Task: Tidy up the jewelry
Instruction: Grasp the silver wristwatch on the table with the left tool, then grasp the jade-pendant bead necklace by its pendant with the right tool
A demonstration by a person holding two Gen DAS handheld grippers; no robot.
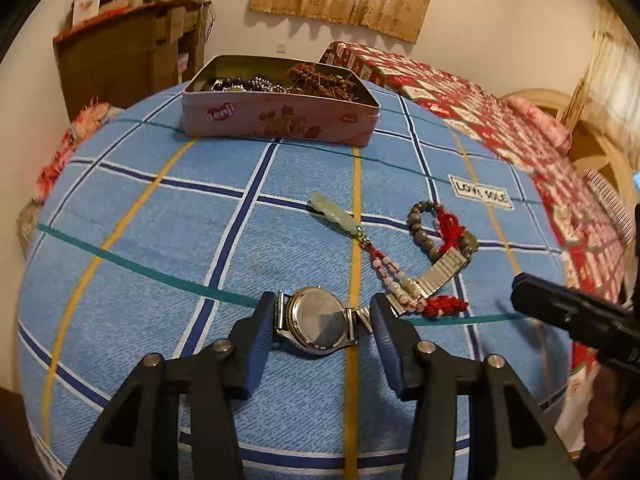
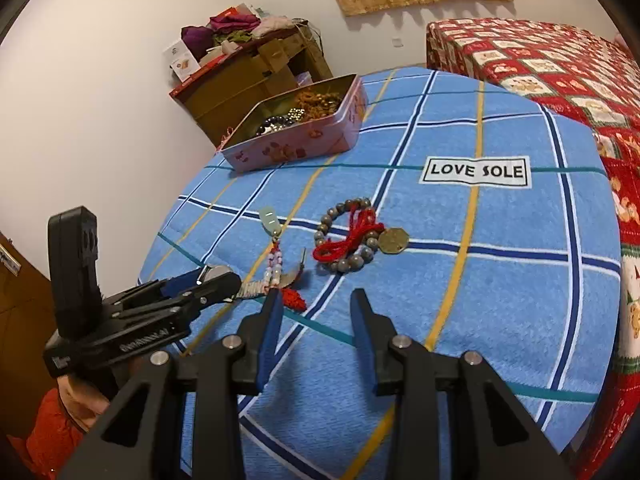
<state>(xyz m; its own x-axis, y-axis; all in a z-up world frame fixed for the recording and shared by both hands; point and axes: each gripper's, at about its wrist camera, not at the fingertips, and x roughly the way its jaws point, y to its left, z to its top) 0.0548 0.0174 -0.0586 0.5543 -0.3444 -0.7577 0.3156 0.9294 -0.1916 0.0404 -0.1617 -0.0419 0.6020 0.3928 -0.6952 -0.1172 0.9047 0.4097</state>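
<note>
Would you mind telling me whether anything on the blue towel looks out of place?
Yes: the jade pendant's beaded tassel lies tangled across the watch's metal band, so lifting the watch may drag it along.

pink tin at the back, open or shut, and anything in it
Open: the pink tin has no lid on it, and beaded jewelry lies inside against its bare metal walls.

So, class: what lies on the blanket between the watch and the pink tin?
Only bare blue checked blanket; the left wrist view shows it, from the watch up to the pink tin.
</note>
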